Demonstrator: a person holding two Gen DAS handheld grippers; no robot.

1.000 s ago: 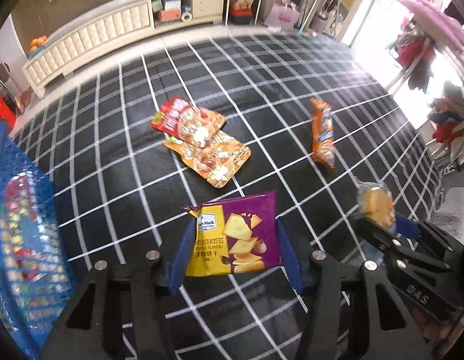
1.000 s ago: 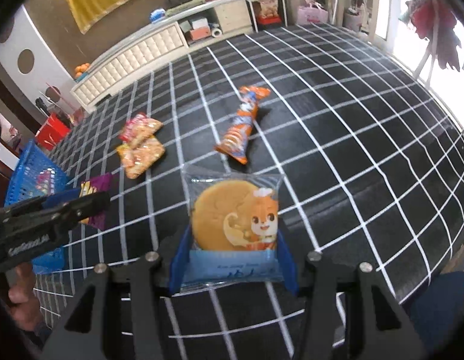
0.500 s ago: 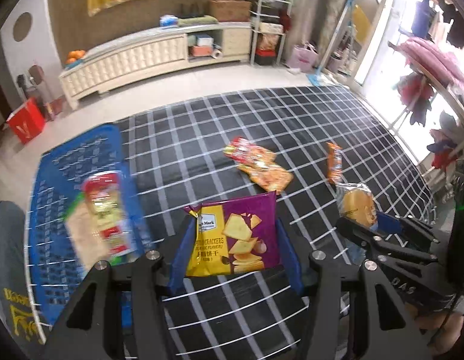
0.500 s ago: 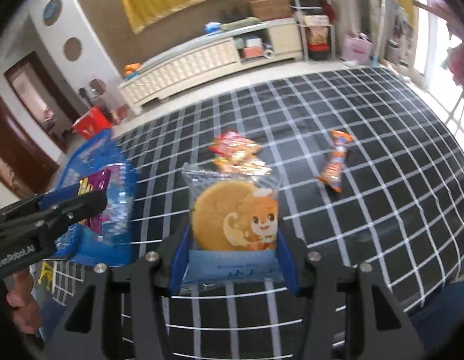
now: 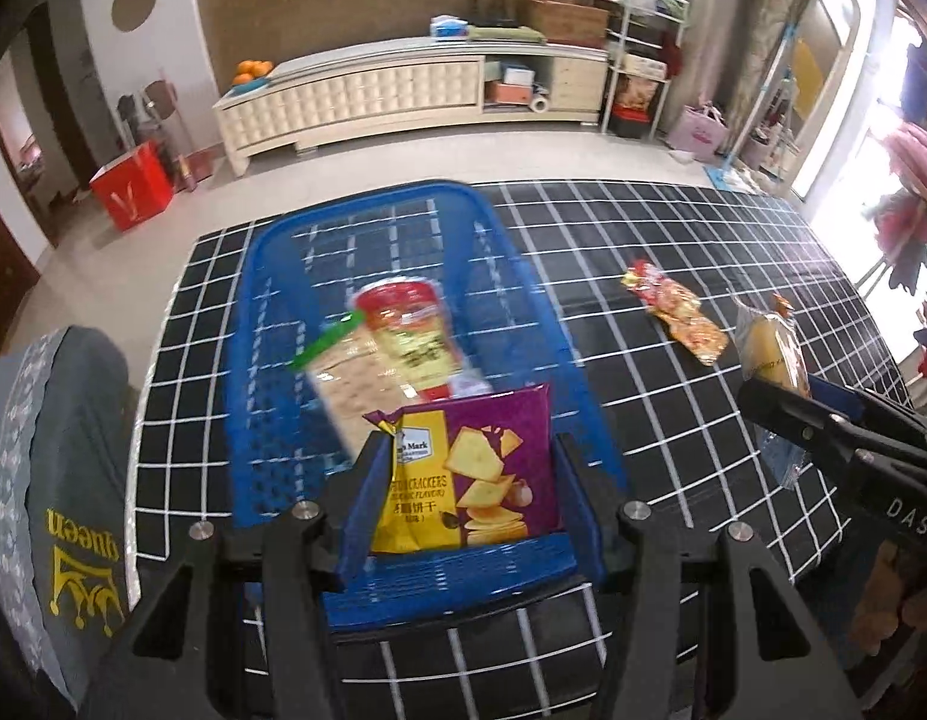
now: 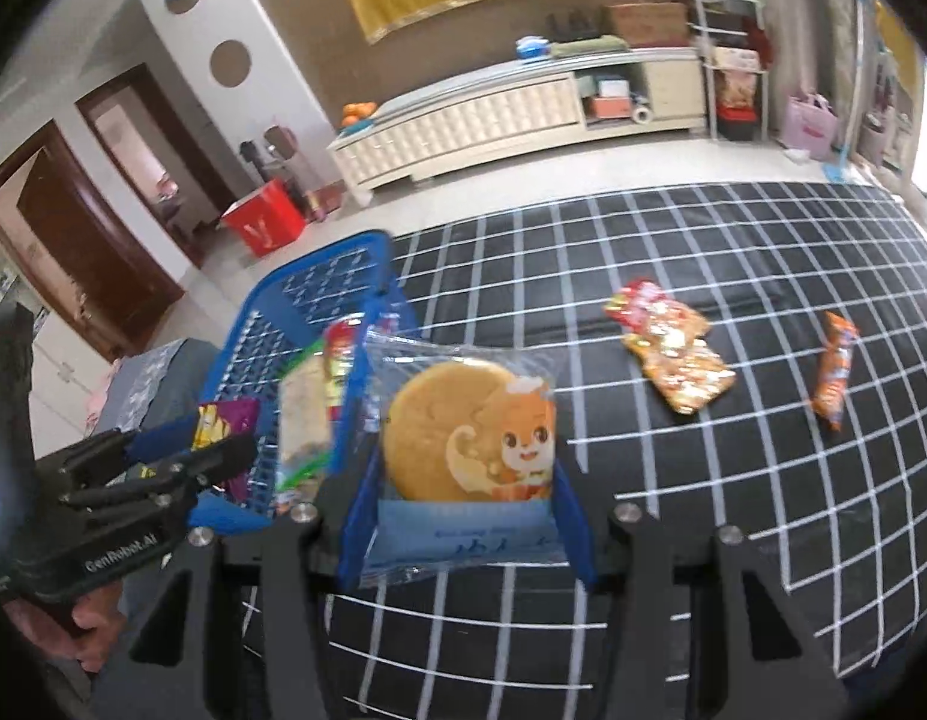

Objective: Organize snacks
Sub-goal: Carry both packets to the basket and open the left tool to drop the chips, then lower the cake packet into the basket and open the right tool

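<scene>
Left wrist view: my left gripper (image 5: 466,480) clamps the purple cracker bag (image 5: 472,474) above the near end of the blue basket (image 5: 265,324), which holds a red-topped packet (image 5: 409,336). Two orange packets (image 5: 676,312) lie to the right.

Right wrist view: my right gripper (image 6: 463,480) clamps the clear biscuit packet (image 6: 463,438) just right of the basket (image 6: 319,282); an orange stick packet (image 6: 834,369) lies far right.

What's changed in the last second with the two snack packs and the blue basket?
Both grippers swung left toward the blue basket; the left gripper now holds the purple cracker bag over it. The right gripper still clamps the cookie pack. The loose snacks on the checked cloth stayed put.
</scene>
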